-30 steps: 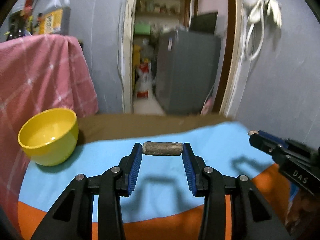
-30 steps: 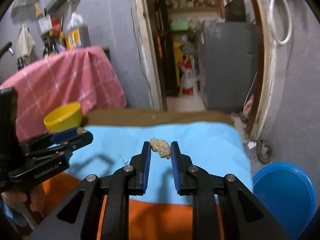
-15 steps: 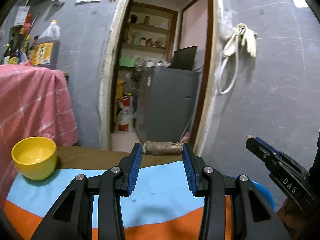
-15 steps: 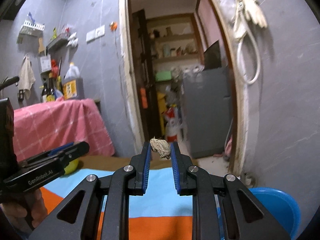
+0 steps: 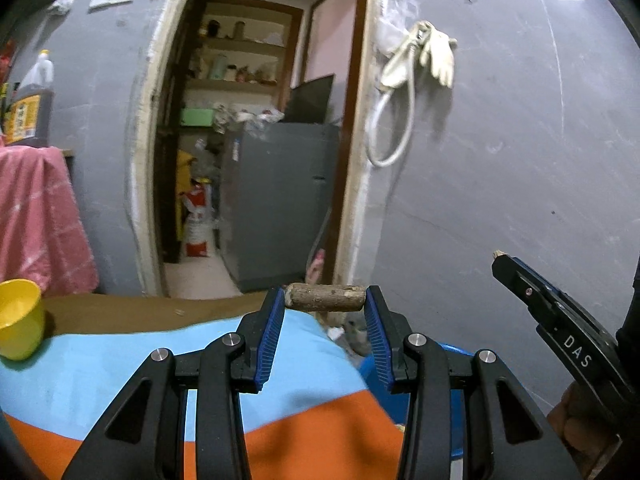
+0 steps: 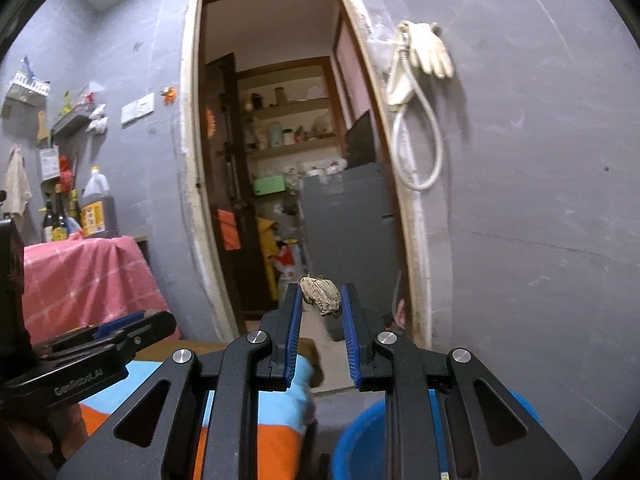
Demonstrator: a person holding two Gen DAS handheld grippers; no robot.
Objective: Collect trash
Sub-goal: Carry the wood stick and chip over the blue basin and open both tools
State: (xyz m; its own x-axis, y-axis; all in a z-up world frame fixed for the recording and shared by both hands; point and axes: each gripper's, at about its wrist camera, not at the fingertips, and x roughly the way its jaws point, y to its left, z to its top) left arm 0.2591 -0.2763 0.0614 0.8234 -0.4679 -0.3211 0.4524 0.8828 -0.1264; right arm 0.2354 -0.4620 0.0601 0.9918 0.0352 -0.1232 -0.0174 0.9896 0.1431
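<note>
1. Ahead of the left gripper (image 5: 325, 312), which clamps a short wooden stick (image 5: 325, 298), the air is open above the far edge of the blue and orange cloth (image 5: 168, 360).
2. Below and just right of its fingers, a blue tub (image 6: 360, 440) stands beyond the cloth's edge; nothing hangs above the rim that shows.
3. The right gripper (image 6: 321, 300), clamped on a crumpled brown scrap (image 6: 322, 295), stands well to the left gripper's right, with a clear gap between the two.
4. The grey wall (image 5: 500, 180) closes the way ahead and right.
5. A yellow bowl (image 5: 18, 320) sits far left on the cloth, out of the way.
</note>
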